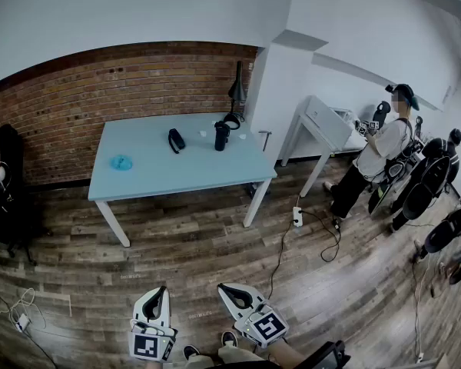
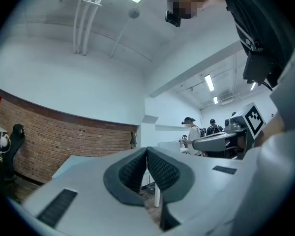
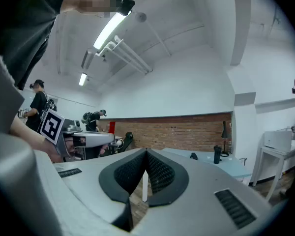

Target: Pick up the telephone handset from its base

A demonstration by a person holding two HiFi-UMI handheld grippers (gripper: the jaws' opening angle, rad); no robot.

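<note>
Table [image 1: 150,177]: light blue, in front of brick wall [image 1: 77,106].
Left gripper [image 1: 160,290]: jaws pressed together, empty.
Right gripper [image 1: 223,287]: jaws fully closed, nothing held.
Telephone handset [image 1: 176,140]: dark, lying on tabletop, well apart from both grippers.

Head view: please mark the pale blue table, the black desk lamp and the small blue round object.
Pale blue table [image 1: 150,177], head view, bare top.
Black desk lamp [image 1: 237,91], head view, upright head.
Small blue round object [image 1: 121,162], head view, middle.
</note>
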